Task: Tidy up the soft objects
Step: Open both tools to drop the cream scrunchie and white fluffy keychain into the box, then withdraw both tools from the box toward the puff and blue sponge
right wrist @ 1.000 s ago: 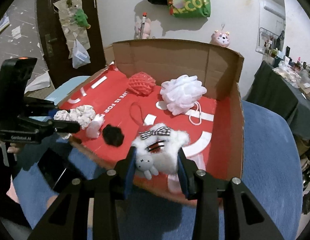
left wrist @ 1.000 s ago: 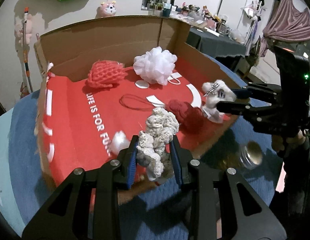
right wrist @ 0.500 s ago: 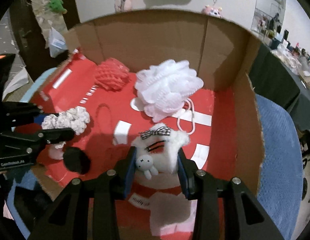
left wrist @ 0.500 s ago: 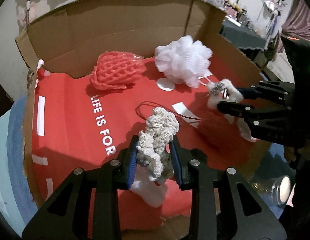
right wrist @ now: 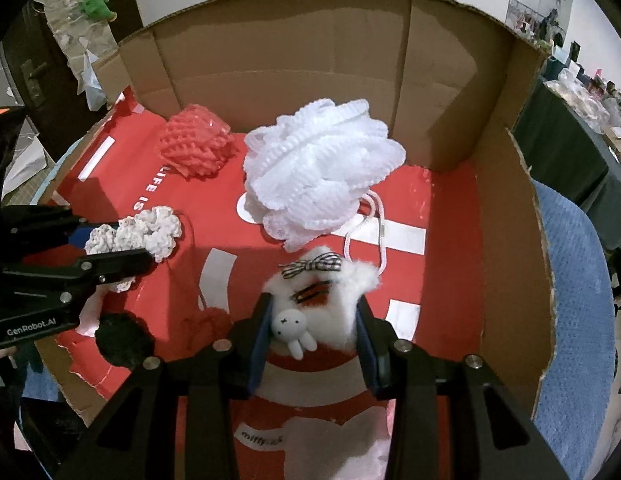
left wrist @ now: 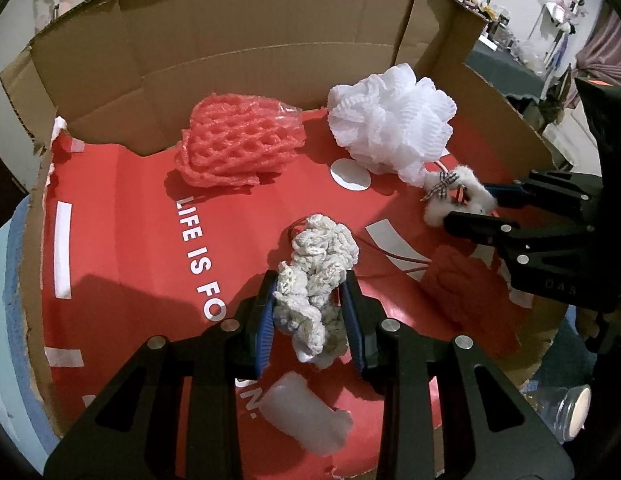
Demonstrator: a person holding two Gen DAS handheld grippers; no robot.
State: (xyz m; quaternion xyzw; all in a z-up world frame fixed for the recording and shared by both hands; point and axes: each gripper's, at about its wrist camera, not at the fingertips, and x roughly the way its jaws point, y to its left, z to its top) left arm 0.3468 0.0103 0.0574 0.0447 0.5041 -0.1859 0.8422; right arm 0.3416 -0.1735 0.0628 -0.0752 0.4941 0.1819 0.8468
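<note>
A cream crocheted scrunchie is clamped in my left gripper, hanging over the red floor of an open cardboard box. The same scrunchie appears at the left of the right wrist view. My right gripper is shut on a white fluffy pouch with a checked bow and a small rabbit charm, also above the box floor. That pouch is visible at the right in the left wrist view. A pink foam net and a white mesh bath pouf lie near the back wall.
A dark red scrunchie, a white foam piece and a black scrunchie lie near the box's front edge. The box sits on a blue cloth. A clear bottle lies outside the box. Cluttered tables stand beyond.
Both grippers have moved forward and down over the box with their loads still held. The box interior now fills both views.
</note>
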